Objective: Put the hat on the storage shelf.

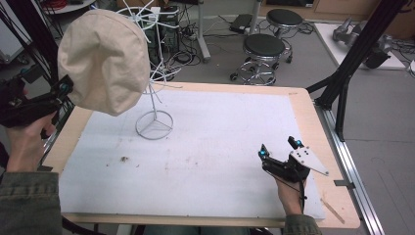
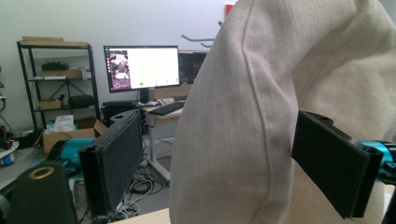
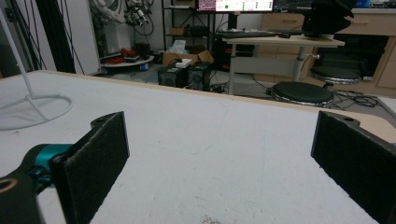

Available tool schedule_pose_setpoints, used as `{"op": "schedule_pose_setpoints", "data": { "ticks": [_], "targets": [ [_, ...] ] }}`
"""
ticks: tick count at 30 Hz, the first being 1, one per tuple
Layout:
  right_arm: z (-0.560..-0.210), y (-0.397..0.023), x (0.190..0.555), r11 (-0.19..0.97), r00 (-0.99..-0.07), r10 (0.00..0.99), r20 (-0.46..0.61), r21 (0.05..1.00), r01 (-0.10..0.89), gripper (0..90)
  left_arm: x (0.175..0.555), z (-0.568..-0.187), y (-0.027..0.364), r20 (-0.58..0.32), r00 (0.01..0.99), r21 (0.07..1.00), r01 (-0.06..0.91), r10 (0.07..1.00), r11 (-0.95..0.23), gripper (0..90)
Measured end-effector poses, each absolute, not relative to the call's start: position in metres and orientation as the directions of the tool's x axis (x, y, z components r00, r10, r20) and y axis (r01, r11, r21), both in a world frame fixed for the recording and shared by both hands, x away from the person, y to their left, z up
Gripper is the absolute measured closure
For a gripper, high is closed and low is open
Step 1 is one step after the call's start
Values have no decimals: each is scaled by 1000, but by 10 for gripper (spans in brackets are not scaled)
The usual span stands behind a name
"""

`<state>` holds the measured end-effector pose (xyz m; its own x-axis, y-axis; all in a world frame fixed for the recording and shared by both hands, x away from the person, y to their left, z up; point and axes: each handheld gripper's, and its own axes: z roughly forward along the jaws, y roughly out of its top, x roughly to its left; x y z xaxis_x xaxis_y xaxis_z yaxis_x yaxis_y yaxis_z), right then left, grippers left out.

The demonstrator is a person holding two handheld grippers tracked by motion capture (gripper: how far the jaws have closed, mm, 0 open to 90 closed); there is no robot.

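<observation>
Cloth of a beige hat (image 1: pixel 103 58) is hanging at the far left over a white wire stand (image 1: pixel 154 122) on the table (image 1: pixel 303 105). From above, the left gripper (image 1: pixel 62 89) is reaching its edge; that gripper's own view is showing the hat (image 2: pixel 261 116) lying between wide-parted jaws, neither visibly pressing it. Right gripper (image 1: pixel 279 148), near right, is sitting wide open and empty. A monitor (image 2: pixel 142 67) is glowing, its writing too small to read.

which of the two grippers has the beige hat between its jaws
The left gripper, raised at the table's left edge: the beige hat sits between its wide-open jaws. The right gripper rests low near the table's right front, jaws open with nothing between them.
</observation>
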<state>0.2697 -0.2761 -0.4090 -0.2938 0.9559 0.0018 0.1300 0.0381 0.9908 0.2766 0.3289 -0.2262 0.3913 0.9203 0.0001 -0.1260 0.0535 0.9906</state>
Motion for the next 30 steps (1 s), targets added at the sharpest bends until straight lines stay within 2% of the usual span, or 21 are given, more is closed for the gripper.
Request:
{"op": "schedule_pose_setpoints", "data": {
  "ticks": [17, 24, 30],
  "targets": [
    [-409, -276, 270, 47, -296, 955, -6, 990, 131, 32, 249, -262, 324, -9, 324, 988, -143, 946, 58, 167],
    [-410, -276, 269, 46, -295, 956, -4, 990, 134, 31, 246, -289, 326, -42, 308, 992, -103, 951, 77, 167],
    [-410, -276, 269, 52, -298, 955, -8, 989, 139, 32, 244, -313, 326, -75, 253, 992, -79, 965, 98, 169]
  ]
}}
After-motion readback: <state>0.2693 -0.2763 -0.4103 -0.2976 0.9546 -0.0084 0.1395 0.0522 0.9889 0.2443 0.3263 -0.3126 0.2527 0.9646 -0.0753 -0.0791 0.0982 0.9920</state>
